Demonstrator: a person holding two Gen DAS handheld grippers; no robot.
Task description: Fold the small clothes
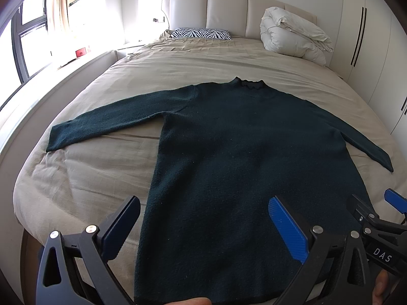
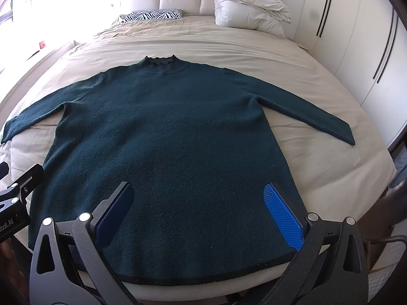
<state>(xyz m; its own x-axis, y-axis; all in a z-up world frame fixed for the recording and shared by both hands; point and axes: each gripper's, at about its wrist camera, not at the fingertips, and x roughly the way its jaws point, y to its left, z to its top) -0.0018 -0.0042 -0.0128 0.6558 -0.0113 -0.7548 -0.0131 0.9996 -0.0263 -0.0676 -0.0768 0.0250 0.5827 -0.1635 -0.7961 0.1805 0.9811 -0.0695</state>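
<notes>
A: While the left wrist view looks up the bed (image 1: 76, 183), what lies on it?

B: A dark green sweater (image 1: 229, 152), spread flat with its frilled collar (image 1: 250, 83) toward twelve o'clock and its hem toward six. One sleeve (image 1: 106, 122) runs out to nine o'clock, the other to about three.

A: And the left gripper (image 1: 203, 226)?

B: Its fingers (image 1: 287, 226) are spread wide, holding nothing, poised over the lower part of the sweater; the nine o'clock finger is over the sheet just beside the sweater's edge. Part of the right gripper (image 1: 376, 228) shows at four o'clock.

A: Anything else there?

B: A zebra-print pillow (image 1: 201, 33) at twelve o'clock against the padded headboard (image 1: 229, 10), a rolled white duvet (image 1: 292, 35) at one o'clock, a window (image 1: 28, 30) at ten, wardrobe doors (image 1: 368, 38) at two.

A: Now the right wrist view?

B: The same sweater (image 2: 178, 139), centred on the bed (image 2: 318, 172), collar at twelve, hem near six at the bed's near edge. The right gripper (image 2: 198, 211) has its fingers (image 2: 282, 213) spread apart too, both over the lower body of the sweater, gripping nothing. Whether they touch the knit I cannot tell. The left gripper (image 2: 17, 193) edges in at eight o'clock. The pillow (image 2: 152, 15) sits at eleven, the duvet (image 2: 249, 7) at one.
</notes>
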